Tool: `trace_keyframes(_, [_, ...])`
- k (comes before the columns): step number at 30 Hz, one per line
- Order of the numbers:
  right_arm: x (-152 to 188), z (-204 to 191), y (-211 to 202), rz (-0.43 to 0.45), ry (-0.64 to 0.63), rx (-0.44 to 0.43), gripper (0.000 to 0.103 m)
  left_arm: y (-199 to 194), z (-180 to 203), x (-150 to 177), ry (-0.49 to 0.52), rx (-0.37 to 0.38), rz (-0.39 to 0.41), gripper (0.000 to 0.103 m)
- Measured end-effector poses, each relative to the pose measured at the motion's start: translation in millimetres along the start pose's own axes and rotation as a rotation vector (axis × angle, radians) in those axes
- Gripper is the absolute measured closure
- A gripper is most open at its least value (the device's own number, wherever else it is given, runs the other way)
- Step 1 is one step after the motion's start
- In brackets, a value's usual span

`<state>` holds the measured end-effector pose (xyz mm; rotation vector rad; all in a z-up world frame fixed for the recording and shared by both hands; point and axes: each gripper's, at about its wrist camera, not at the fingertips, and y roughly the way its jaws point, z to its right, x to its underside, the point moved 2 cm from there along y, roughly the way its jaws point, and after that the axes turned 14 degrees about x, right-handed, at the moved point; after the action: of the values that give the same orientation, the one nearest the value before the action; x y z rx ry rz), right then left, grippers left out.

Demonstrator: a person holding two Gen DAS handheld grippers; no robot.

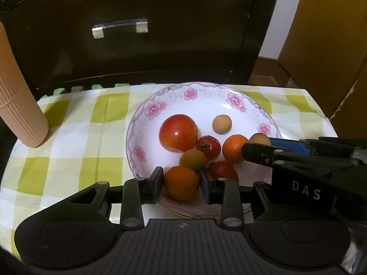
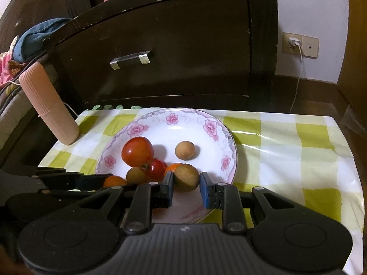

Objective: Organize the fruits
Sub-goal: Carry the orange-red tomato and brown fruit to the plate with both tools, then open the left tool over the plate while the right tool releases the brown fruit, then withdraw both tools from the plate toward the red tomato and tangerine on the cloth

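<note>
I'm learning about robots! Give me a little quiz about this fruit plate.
1. True or false: the flowered plate is empty.
2. The right gripper is closed on: A a tomato, B a brown round fruit, C a spoon.
3. What does the left gripper grip?
Key: 1 false. 2 B. 3 an orange fruit.

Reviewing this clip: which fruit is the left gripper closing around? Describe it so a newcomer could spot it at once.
Find the flowered plate on the green-checked cloth. At its near rim, between the left gripper's blue pads, sits an orange fruit. It is the nearest fruit to the camera, plain orange and stemless, unlike the brownish fruit just behind it and the red tomato beside it.
</note>
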<state>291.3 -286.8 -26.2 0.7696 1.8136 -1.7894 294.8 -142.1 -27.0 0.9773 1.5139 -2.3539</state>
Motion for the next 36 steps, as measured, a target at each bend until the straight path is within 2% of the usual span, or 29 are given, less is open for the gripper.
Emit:
trace_keyframes(7, [-6,6,-2,0.004,0.055,-0.029,0.074,-8,-2,-4,-0.012,0.004,0.021,0.052])
trace_keyframes(8, [-7,6,-4,0.011,0.066,-0.036,0.067,-9,-1,-5,-0.009,0.012,0.024,0.044])
trace_keyframes(9, [-9,7,-7,0.019,0.079,-0.050,0.061,-10,1,-5,-0.002,0.020,0.027,0.040])
trace_keyframes(15, [-16,2,-22,0.066,0.080,-0.056,0.059,-16,17,-4,0.064,0.018,0.036,0.038])
trace_keyframes(19, [-20,7,-35,0.106,0.100,-0.039,0.059,-20,16,-2,0.060,0.013,0.039,0.038])
trace_keyframes(24, [-20,13,-45,0.098,0.104,-0.003,0.059,-30,16,1,0.058,0.000,0.044,0.037])
trace_keyframes(36, [12,14,-72,0.046,0.086,0.031,0.059,-58,29,18,0.082,-0.004,0.053,0.033])
